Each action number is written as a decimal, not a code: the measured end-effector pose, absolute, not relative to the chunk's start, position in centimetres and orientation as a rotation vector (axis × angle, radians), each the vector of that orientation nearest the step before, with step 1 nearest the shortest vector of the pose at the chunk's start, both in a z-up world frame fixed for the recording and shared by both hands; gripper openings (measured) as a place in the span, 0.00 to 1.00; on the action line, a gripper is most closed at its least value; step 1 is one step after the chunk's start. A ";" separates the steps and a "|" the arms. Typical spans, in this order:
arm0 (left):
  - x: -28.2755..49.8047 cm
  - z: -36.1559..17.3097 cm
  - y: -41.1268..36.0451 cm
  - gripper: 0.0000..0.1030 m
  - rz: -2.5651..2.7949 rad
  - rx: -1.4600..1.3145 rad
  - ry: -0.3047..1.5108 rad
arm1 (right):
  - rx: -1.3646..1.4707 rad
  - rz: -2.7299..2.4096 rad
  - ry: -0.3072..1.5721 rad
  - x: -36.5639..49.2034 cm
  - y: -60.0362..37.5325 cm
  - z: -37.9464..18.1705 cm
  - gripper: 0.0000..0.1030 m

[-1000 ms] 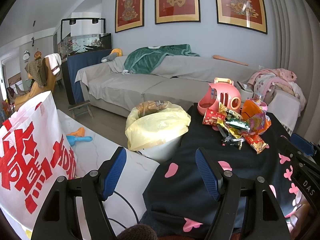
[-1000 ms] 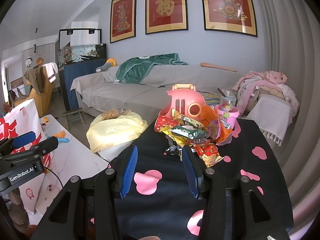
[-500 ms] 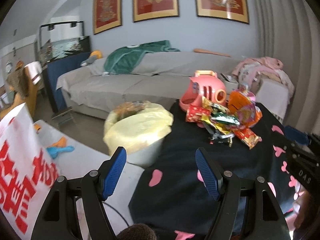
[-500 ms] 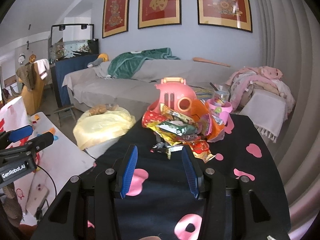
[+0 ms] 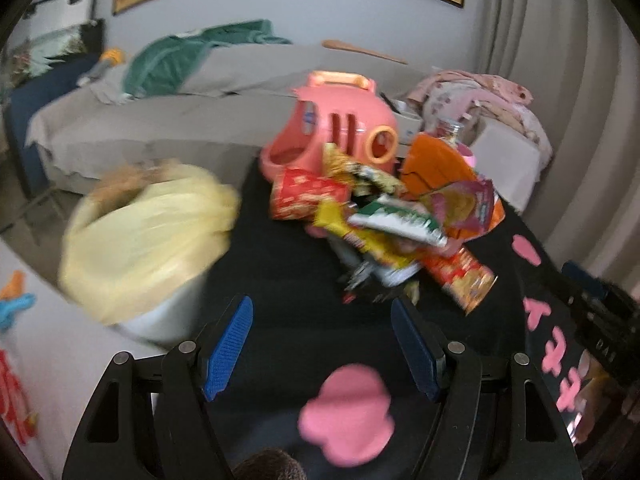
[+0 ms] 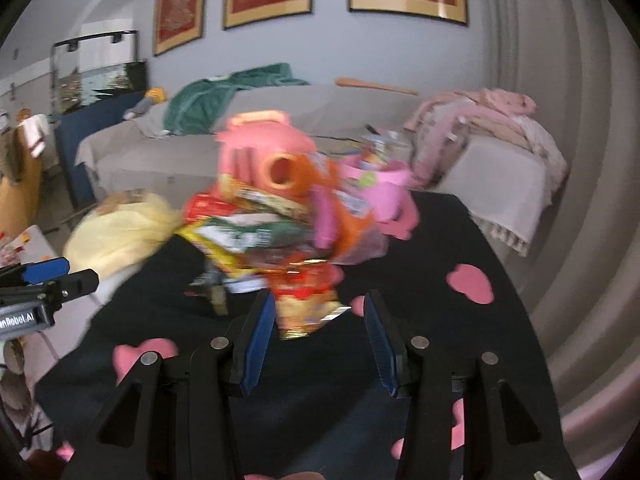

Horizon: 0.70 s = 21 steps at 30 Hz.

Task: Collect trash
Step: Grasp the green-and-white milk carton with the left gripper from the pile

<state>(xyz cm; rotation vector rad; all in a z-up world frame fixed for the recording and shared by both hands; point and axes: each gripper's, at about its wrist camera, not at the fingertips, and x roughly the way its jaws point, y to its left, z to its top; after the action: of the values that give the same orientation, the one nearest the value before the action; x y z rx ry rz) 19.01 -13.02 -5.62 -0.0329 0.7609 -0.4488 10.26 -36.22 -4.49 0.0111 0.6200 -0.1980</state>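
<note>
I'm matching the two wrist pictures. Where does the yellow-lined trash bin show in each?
Left wrist: yellow-lined trash bin at left of centre, beside the black cloth's edge.
Right wrist: bin at far left, middle height, above the other gripper.
Shared landmark: pink plastic carrier behind the wrapper pile.

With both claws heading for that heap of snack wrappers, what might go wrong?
The wrapper pile leans against the pink toy carrier, so a grab may drag or tip it. The right gripper already straddles the red wrapper; loose neighbours could slide off the black cloth. The bin sits off to the side, so wrappers might drop.
</note>
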 end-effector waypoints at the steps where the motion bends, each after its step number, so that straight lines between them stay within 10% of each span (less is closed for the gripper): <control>1: 19.8 -5.6 -13.6 0.70 -0.464 -0.042 0.765 | 0.020 -0.210 0.631 10.7 -37.1 -4.7 0.43; 21: 31.2 -9.8 -22.2 0.71 -0.681 -0.117 0.974 | 0.004 -0.272 0.735 15.9 -42.0 -6.6 0.43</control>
<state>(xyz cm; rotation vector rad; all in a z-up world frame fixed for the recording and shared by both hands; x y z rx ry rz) 31.15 -22.15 -9.78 -0.1165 0.9739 -0.6814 15.89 -41.99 -6.61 0.0036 0.7349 -0.2715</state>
